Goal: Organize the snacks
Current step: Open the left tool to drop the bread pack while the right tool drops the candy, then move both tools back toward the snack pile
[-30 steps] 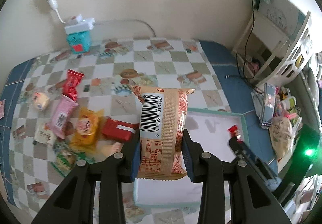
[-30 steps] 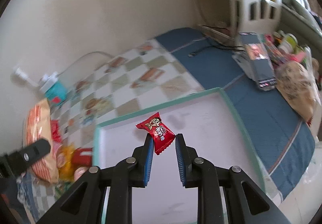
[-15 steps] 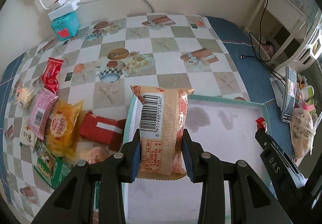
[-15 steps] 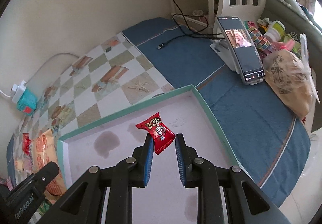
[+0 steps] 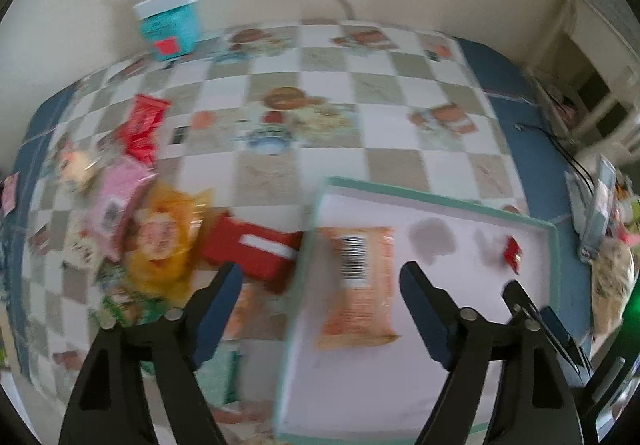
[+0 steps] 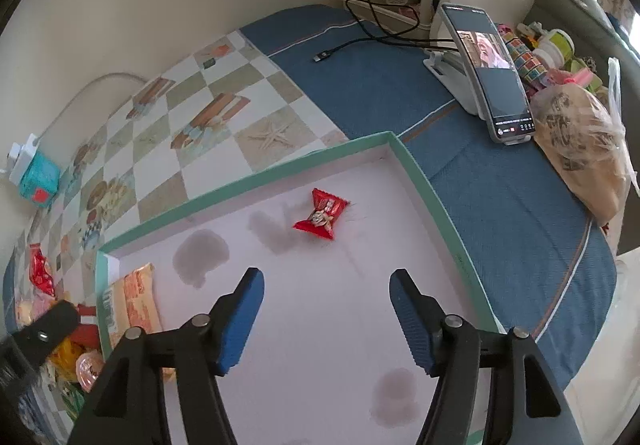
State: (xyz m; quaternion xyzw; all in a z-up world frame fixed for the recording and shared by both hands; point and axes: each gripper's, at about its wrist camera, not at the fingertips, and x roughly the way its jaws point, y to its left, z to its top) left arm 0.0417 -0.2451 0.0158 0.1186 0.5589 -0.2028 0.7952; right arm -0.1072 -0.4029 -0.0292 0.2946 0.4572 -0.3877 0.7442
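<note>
Fingers [image 6: 412, 309] spread (both), aimed down.

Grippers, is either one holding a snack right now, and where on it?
Nothing held. Left gripper and right gripper just opened; both snacks lie in the tray.

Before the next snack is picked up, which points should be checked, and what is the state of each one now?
1. Left gripper open, nothing between the pads: ok.
2. Right gripper open, nothing between the pads: ok.
3. Orange packet lies inside the tray: ok.
4. Small red candy lies flat on the tray floor, free of both grippers: ok.
5. Snacks left outside the tray, such as the yellow packet and red box: not ok.
6. Exact outlines of those snacks: cannot tell, the left view is blurred.
</note>
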